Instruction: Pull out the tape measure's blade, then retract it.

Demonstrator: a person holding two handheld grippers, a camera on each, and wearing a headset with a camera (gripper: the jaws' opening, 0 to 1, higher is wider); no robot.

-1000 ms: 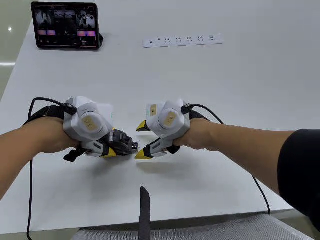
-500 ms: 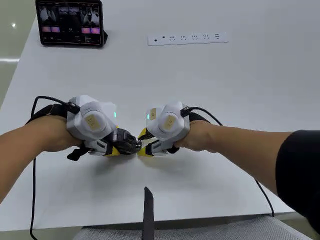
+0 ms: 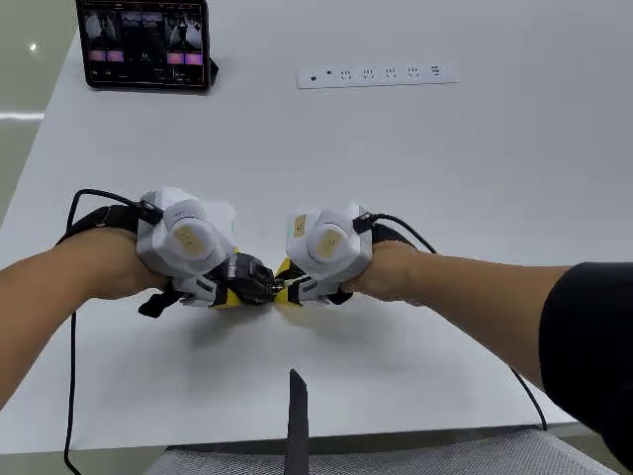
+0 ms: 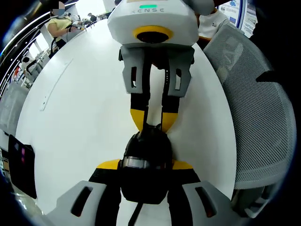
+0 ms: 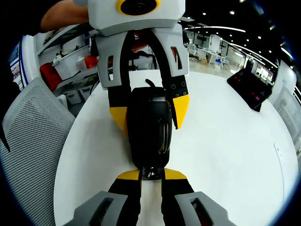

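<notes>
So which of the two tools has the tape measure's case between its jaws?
The left tool: the black tape measure sits clamped between its yellow-tipped jaws, while the right tool only reaches its front end.

The tape measure (image 5: 149,132) is showing a black plastic case, glossy enough to be catching highlights, with a finely ribbed band along its side. At the tape measure, the left gripper (image 4: 146,165) and the right gripper (image 5: 150,175) are wearing smooth matt white plastic shells, grey slotted plastic jaw arms and matt yellow tips. Under the tape measure, the table (image 3: 445,148) is lying smooth and white, giving off a soft sheen. Far beyond the tape measure, the tablet (image 3: 146,42) is presenting a glossy screen, and the power strip (image 3: 376,74) is looking like smooth white plastic. On the person's side of the tape measure, the chair (image 4: 254,103) is showing grey woven mesh cloth.
</notes>
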